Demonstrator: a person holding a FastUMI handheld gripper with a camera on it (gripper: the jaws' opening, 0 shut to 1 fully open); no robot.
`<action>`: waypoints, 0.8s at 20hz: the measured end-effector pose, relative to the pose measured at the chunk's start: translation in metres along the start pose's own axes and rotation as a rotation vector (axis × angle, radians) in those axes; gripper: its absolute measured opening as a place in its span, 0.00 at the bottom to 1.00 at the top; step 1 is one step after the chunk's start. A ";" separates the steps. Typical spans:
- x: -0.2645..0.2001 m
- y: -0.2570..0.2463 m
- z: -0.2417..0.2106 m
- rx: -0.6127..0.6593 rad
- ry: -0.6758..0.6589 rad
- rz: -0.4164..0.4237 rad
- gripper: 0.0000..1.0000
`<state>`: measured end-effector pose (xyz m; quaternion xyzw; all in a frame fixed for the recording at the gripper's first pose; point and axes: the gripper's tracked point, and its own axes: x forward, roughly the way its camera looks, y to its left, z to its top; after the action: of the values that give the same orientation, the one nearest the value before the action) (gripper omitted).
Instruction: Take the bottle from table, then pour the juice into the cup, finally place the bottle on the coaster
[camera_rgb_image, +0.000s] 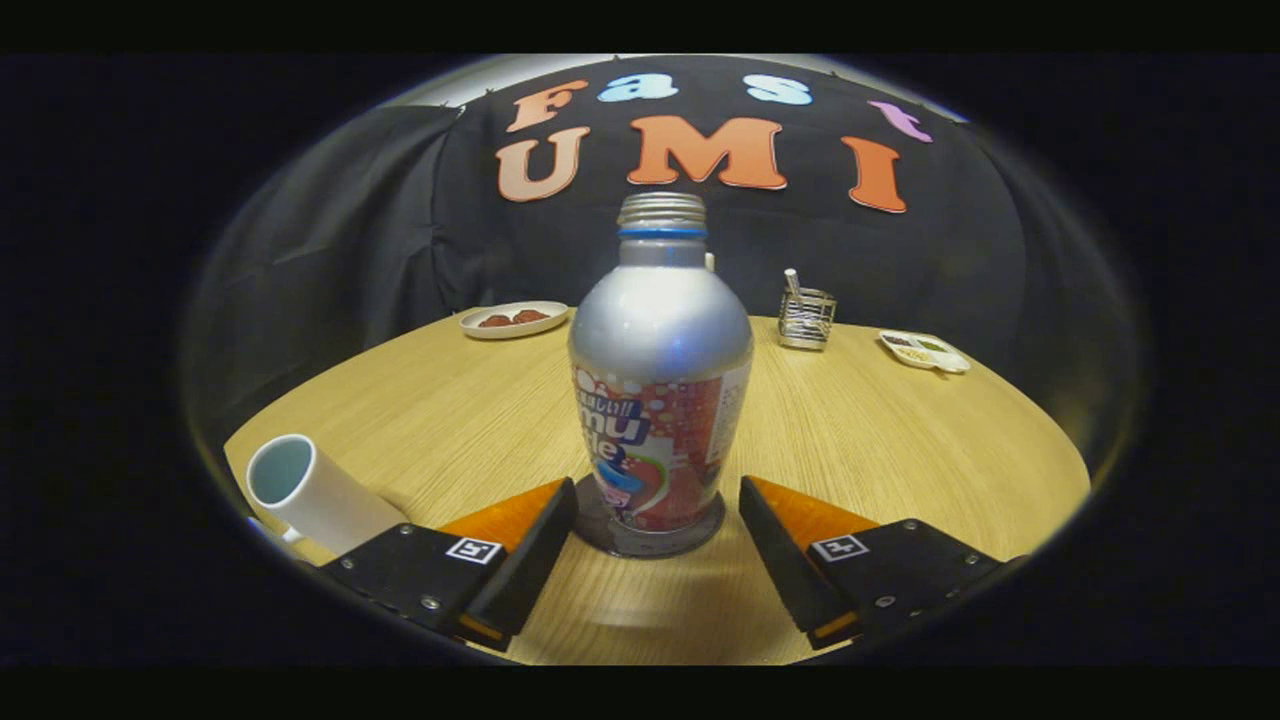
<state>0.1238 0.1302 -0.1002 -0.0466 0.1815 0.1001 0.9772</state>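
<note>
A silver bottle (660, 370) with a blue neck ring, a printed label and no cap stands upright on a dark round coaster (600, 530) on the wooden table (900, 450). My gripper (657, 500) is open, one finger on each side of the bottle's base with a small gap to each. A white cup (310, 492) stands just left of my left finger (520, 550), its mouth tilted toward me in the fisheye view.
At the table's far side lie a white plate (514, 319) with red pieces on the left, a wire holder (806, 317) with a white item right of the bottle, and a small divided dish (923, 351) further right. Black cloth walls the back.
</note>
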 end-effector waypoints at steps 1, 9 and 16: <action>-0.006 -0.002 0.001 0.015 -0.005 -0.006 0.98; -0.057 -0.014 0.022 0.025 -0.093 -0.029 0.98; -0.112 -0.039 0.033 -0.004 -0.168 -0.091 0.97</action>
<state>0.0413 0.0766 -0.0270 -0.0481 0.0966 0.0595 0.9924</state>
